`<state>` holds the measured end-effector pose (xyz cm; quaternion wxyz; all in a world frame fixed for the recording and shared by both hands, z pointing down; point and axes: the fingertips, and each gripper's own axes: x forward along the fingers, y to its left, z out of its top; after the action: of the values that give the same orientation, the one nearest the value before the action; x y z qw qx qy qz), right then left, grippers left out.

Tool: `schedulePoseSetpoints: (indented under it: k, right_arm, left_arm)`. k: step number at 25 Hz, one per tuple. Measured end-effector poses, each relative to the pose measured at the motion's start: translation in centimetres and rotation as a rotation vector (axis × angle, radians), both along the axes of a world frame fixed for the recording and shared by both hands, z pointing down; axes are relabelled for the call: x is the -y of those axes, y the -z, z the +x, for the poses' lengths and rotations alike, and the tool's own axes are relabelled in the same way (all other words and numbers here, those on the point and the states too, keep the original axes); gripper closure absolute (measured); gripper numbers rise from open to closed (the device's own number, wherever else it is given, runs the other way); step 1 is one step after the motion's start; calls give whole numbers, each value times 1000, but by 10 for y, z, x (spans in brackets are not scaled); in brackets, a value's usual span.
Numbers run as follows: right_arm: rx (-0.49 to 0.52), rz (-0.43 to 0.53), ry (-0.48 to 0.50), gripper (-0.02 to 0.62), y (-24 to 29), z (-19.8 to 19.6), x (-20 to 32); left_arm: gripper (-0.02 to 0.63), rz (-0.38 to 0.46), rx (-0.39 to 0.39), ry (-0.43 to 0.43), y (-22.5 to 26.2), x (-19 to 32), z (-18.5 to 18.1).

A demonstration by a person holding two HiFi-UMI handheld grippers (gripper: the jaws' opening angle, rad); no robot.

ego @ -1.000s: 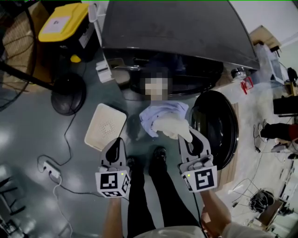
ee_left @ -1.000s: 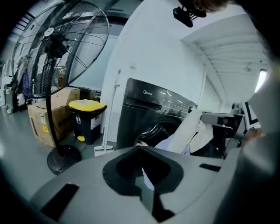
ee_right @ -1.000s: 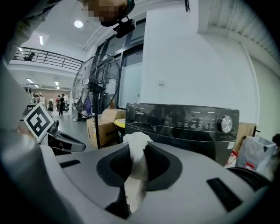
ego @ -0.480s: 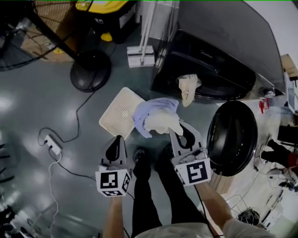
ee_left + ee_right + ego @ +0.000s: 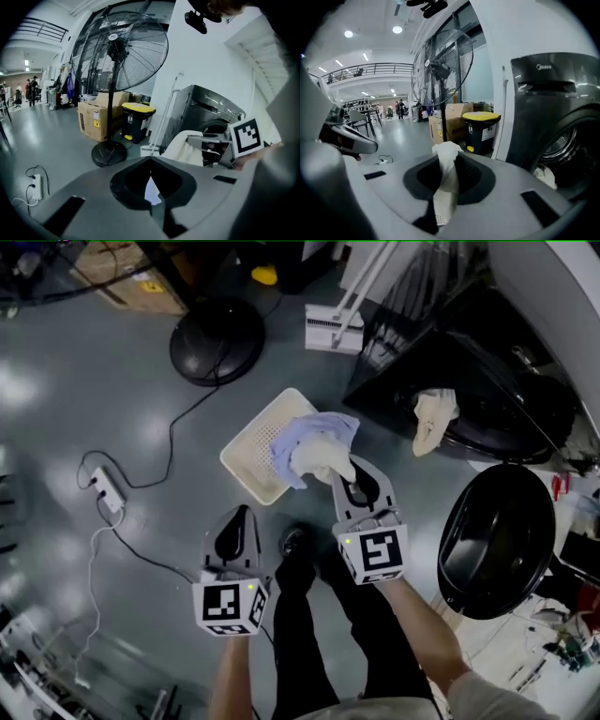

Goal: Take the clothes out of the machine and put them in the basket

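Head view: my right gripper (image 5: 344, 478) pinches the clothes (image 5: 314, 448) over the basket (image 5: 251, 444); my left gripper (image 5: 240, 514), near the basket, is pressed together.

Black trousers (image 5: 361, 634), pale top (image 5: 366, 707); grey left hand-held gripper (image 5: 240, 514) and right hand-held gripper (image 5: 345, 474) (square-patterned marker cubes (image 5: 375, 554)).

Glossy grey floor (image 5: 112, 409) with white basket (image 5: 249, 448), black fan base (image 5: 217, 341), power strip (image 5: 103, 491), washing machine (image 5: 450, 362).
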<state>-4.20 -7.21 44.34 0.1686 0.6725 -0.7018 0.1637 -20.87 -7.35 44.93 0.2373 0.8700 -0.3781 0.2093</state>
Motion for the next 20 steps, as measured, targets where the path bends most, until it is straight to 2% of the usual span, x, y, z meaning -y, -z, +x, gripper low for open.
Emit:
schedulePoseSetpoints:
  k: [6, 13, 20]
  right_arm:
    - [21, -52, 31, 532, -74, -13, 27]
    - [26, -65, 71, 532, -201, 2, 35]
    - [-3, -140, 114, 532, -312, 1, 56]
  left_arm:
    - [588, -6, 3, 54, -39, 3, -10]
    - [588, 34, 29, 93, -129, 2, 0]
    - [588, 35, 45, 116, -201, 17, -4]
